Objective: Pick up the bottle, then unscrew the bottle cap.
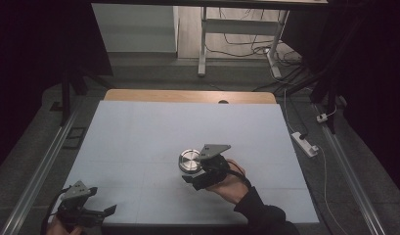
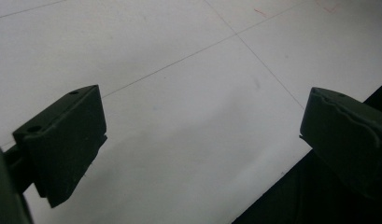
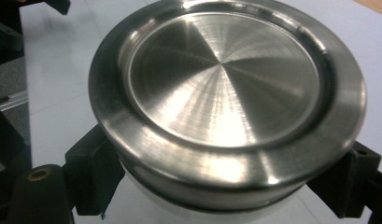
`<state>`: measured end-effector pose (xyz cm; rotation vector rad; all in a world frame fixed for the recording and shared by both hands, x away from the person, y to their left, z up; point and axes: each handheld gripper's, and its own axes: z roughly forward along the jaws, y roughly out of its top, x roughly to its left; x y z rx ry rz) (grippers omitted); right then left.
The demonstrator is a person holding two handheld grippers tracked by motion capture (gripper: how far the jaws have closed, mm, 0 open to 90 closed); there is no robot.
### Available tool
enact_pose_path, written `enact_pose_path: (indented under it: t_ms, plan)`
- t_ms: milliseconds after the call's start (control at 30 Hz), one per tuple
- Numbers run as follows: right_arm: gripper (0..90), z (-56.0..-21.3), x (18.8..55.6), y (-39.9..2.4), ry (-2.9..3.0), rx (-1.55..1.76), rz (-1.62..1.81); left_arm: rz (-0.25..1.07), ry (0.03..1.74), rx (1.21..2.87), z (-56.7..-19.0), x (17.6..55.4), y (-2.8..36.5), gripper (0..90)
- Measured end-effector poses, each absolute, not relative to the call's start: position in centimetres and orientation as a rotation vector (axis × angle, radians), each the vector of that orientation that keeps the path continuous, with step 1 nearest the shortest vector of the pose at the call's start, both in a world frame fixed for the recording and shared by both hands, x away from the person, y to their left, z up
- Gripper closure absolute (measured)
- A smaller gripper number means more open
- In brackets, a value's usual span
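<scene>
A round brushed-steel tin (image 3: 223, 79) with a rimmed lid sits between the jaws of my right gripper (image 3: 221, 179), which press on its sides just under the lid's rim. From above, the tin (image 1: 188, 159) is at the middle of the white table mat (image 1: 139, 142), and my right gripper (image 1: 192, 167) reaches it from the right, held by a hand in a dark sleeve. Whether the tin rests on the mat or is lifted I cannot tell. My left gripper (image 1: 102, 203) is at the mat's front left corner; its own view shows the left gripper (image 2: 202, 135) open over bare mat.
The mat's front edge (image 2: 291, 168) runs close under the left gripper, with dark floor beyond. A wooden strip (image 1: 188, 96) borders the mat's far side. A power strip (image 1: 305, 143) and cables lie on the floor to the right. A desk frame (image 1: 236, 34) stands farther back.
</scene>
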<state>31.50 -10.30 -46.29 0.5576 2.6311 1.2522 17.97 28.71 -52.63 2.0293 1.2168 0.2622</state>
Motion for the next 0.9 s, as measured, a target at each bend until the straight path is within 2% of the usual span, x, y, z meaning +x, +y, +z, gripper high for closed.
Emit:
enact_pose_path:
  t_ms: [567, 900]
  plan:
    - [15.1, -46.4, 31.0, -10.0, 2.647, 0.539, 1.261, 0.250, 1.218, 1.991, -52.5, 17.9, 29.1, 0.3]
    - [15.1, -46.5, 30.9, -9.8, 2.660, 0.521, 1.259, 0.275, 1.083, 2.018, -51.4, 18.9, 28.0, 0.2]
